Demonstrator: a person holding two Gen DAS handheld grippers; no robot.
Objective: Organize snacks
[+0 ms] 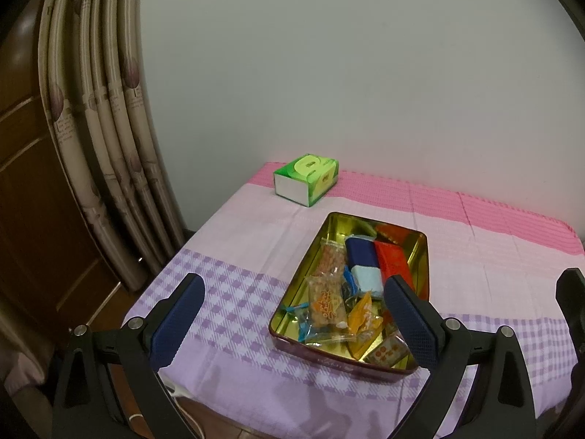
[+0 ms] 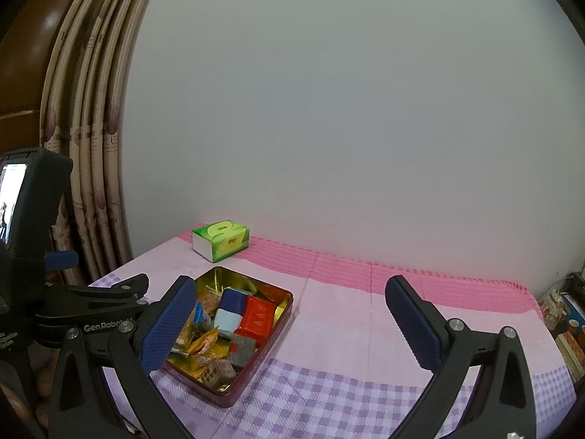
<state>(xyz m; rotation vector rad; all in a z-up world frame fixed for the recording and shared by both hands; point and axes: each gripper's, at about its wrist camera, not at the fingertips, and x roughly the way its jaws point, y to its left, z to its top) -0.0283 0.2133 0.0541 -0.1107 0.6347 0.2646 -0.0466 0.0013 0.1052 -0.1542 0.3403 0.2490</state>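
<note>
While above tin (image 1: 292,333), both tools wide.

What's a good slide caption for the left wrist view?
Open left gripper hovering before a gold-lined tin of assorted snacks on a checked tablecloth.

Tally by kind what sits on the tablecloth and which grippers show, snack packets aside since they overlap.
Gold snack tin: 1
Green tissue box: 1
Grippers, both open and empty: 2, the left gripper and the right gripper
Total: 4
</note>
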